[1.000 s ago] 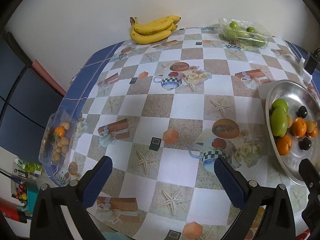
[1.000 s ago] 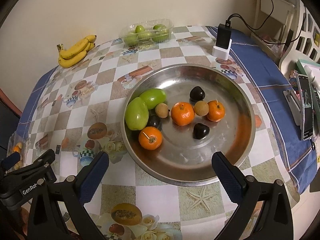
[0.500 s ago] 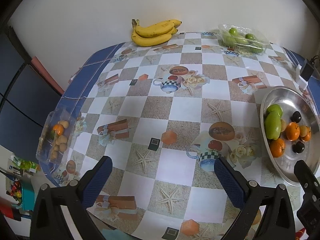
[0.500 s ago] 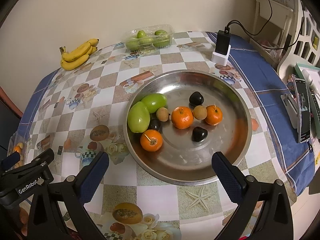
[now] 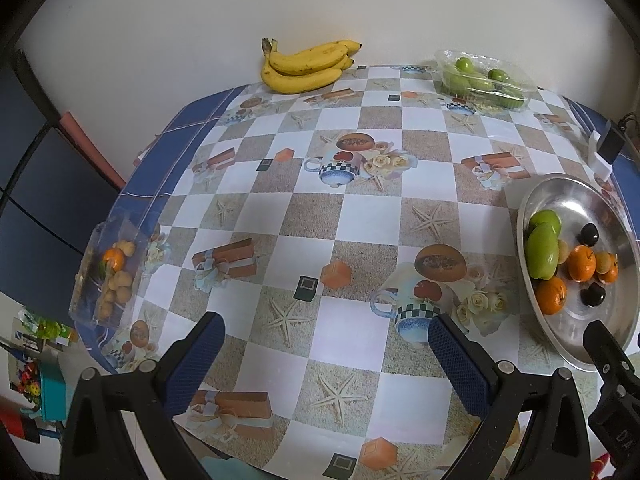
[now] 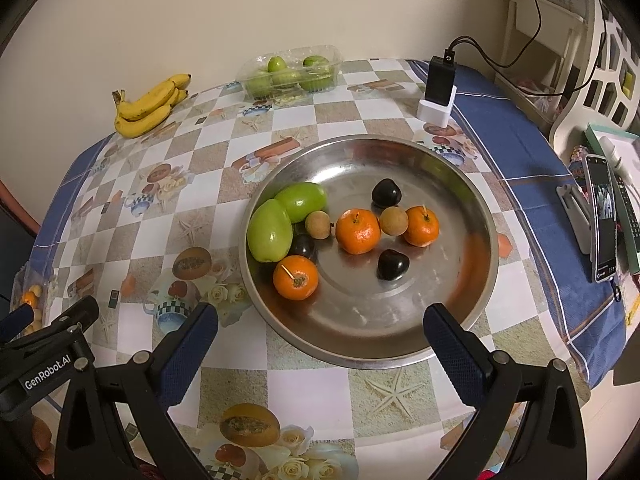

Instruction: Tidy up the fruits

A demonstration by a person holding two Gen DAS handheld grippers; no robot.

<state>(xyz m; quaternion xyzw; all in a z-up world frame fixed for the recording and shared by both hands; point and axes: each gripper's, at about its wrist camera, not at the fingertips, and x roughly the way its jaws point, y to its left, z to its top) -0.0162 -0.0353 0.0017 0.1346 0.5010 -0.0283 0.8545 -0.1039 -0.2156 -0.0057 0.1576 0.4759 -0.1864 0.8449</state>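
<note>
Your steel tray (image 6: 472,216) already gathers the loose fruit, two green mangoes, three oranges and some small dark and brown fruits, while the bananas (image 6: 150,106) and the clear box of green fruit (image 6: 292,70) sit beyond it by the wall. You hold your right gripper (image 6: 320,334) above the tray's near rim, jaws wide apart and empty. Your left gripper (image 5: 326,344), also spread and empty, hovers over bare tablecloth (image 5: 312,216) left of the tray, likely ready to fetch.

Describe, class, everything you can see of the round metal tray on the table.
The metal tray is a wide, shallow, round dish of shiny, faintly scuffed steel with a raised rim. It sits flat on the checked tablecloth, towards its blue-edged right side. It holds two green fruits, three oranges, two small tan fruits and three dark ones, clustered left of centre; its near half is bare. Neither gripper touches it.
</note>
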